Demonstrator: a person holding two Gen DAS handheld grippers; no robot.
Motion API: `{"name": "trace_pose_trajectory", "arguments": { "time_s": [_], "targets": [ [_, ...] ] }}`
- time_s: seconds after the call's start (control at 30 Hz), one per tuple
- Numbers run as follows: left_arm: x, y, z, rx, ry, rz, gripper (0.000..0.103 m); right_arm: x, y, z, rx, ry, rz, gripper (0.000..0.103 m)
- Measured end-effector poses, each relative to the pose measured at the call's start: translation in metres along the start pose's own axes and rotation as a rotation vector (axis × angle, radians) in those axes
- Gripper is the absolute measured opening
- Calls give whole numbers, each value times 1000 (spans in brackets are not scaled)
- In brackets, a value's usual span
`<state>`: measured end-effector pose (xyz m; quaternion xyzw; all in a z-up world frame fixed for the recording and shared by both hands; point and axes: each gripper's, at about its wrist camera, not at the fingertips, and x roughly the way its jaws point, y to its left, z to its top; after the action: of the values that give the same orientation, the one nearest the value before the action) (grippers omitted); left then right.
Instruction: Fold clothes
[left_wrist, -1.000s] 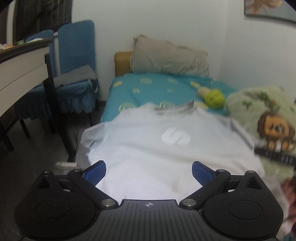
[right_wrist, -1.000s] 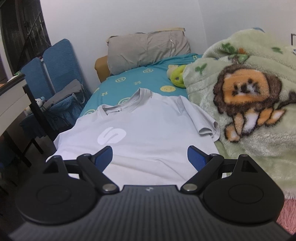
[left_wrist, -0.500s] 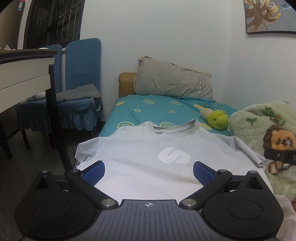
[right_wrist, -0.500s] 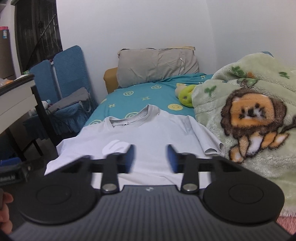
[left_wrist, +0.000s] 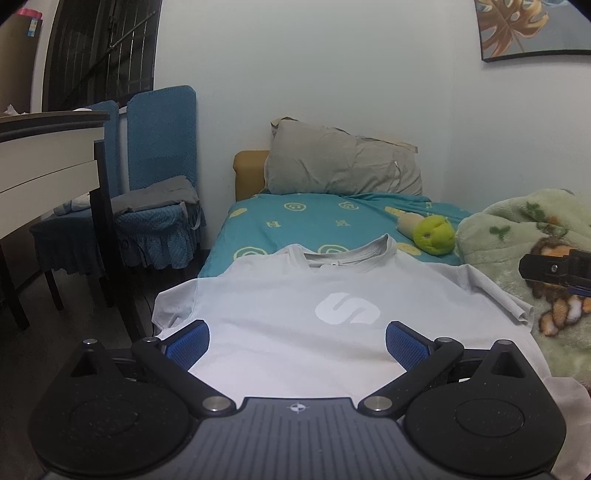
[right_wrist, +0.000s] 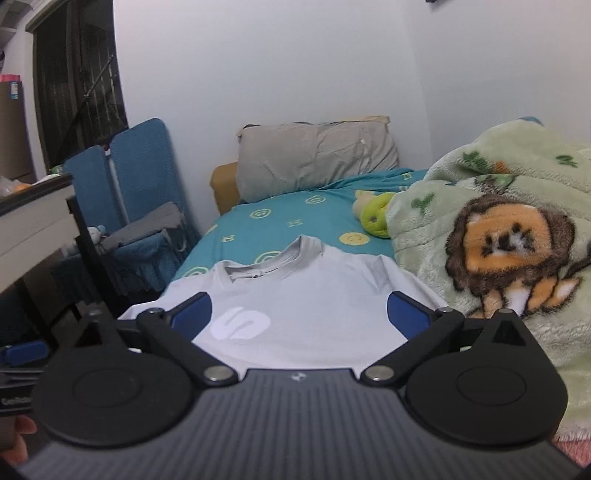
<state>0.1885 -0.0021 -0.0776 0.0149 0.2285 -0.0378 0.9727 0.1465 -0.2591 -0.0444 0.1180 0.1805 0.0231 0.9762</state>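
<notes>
A white T-shirt with a pale S logo lies flat, front up, on the teal bed sheet, collar toward the pillow. My left gripper hovers over the shirt's lower part, open, nothing between its blue pads. Over the shirt's right half is my right gripper; its jaws are opening wide and hold nothing. A part of the right gripper shows at the right edge of the left wrist view, and a blue pad of the left gripper at the left edge of the right wrist view.
A grey pillow leans at the bed's head. A green soft toy and a green lion blanket crowd the right side. Blue chairs and a desk stand left of the bed, with bare floor between.
The right gripper closed partway half a second ago and now stands wide open again. The left gripper dropped lower and tipped its view up; the shirt has not moved.
</notes>
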Motion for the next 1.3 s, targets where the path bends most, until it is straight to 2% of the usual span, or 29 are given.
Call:
{"name": "trace_pose_trajectory", "arguments": {
  "time_s": [0.13, 0.23, 0.33, 0.37, 0.43, 0.57, 0.67, 0.77, 0.8, 0.83, 0.93, 1.1, 1.3],
  "targets": [
    [-6, -3, 0, 0, -3, 0, 103, 3, -12, -5, 75, 8, -9, 103],
    [-9, -3, -1, -11, 0, -3, 103, 13, -34, -11, 231, 51, 16, 103],
    [-7, -2, -3, -31, 14, -8, 103, 30, -66, -19, 448, 89, -3, 99],
    [-6, -2, -3, -39, 22, -11, 103, 38, -78, -22, 525, 105, -18, 97],
    [0, -1, -5, -57, 34, -27, 103, 53, -102, -24, 631, 122, -80, 77],
    [12, 5, -6, -92, 47, -42, 103, 82, -138, -29, 713, 143, -209, 76],
    [23, 9, -6, -104, 37, -35, 103, 99, -154, -33, 741, 139, -275, 69],
    [34, 12, -6, -105, 25, -23, 103, 117, -154, -35, 708, 137, -277, 67],
    [37, 13, -6, -99, 18, -20, 103, 123, -151, -35, 683, 149, -272, 58],
    [39, 13, -6, -92, 12, -18, 103, 129, -146, -34, 641, 164, -272, 38],
    [45, 11, -7, -83, 12, -21, 103, 139, -130, -28, 511, 177, -286, 12],
    [49, 8, -7, -53, 18, -5, 103, 131, -108, 5, 324, 78, -291, 9],
    [50, 10, -5, -41, 33, 21, 103, 124, -94, 64, 160, -38, -303, 9]
  ]
}}
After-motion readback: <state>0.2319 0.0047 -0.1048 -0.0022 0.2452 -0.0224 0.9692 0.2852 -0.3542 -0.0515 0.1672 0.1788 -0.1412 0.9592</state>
